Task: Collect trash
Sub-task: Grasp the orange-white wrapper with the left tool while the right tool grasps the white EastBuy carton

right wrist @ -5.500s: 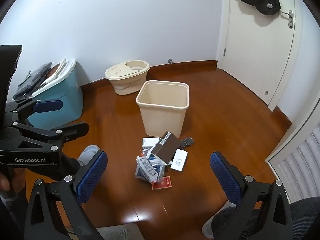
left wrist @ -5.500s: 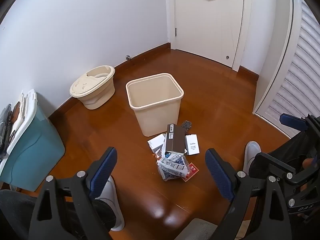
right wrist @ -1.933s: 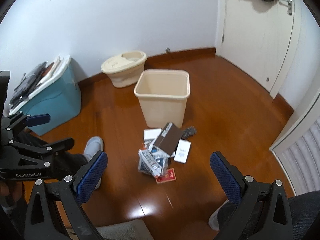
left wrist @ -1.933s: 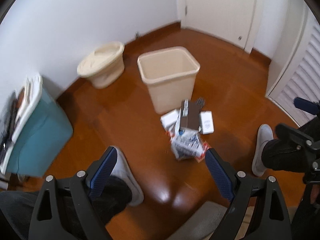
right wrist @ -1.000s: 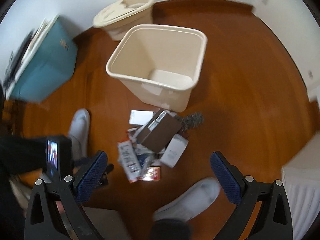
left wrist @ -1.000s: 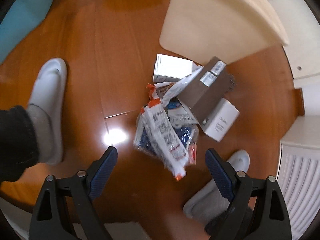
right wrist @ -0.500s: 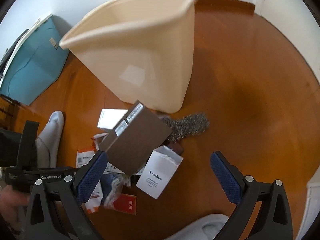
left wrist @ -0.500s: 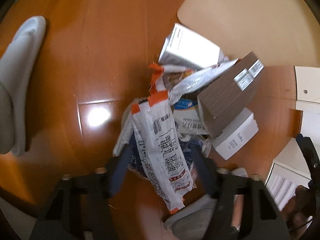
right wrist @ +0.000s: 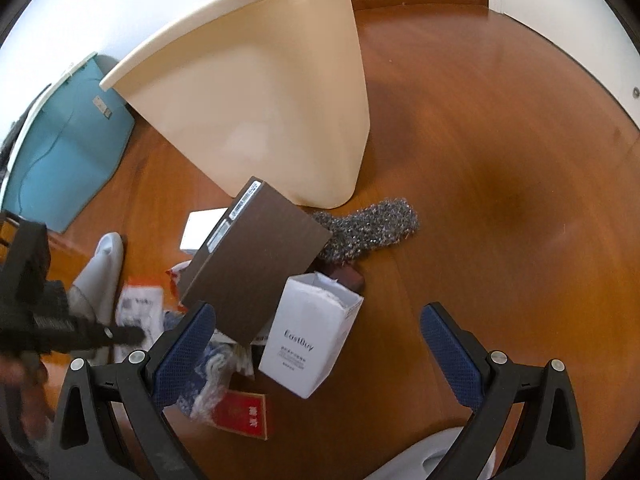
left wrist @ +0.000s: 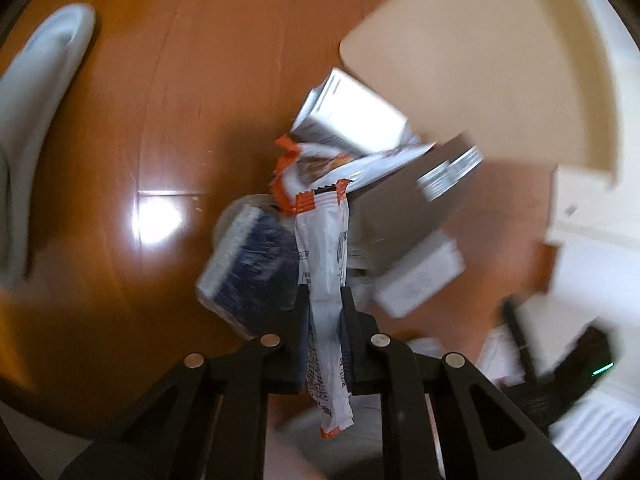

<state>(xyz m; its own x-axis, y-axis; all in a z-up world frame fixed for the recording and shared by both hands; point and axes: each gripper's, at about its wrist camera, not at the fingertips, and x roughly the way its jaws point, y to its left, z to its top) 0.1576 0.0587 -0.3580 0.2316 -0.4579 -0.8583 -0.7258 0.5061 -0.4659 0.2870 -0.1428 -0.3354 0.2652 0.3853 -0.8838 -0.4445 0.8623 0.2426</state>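
Litter pile [right wrist: 256, 304] against bin [right wrist: 260, 92], open floor [right wrist: 500, 160] to its right

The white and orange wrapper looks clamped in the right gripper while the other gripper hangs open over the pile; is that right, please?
Not quite: the left gripper is clamped on the white and orange wrapper, as the left wrist view shows. The right gripper hangs open over the pile, as you said.
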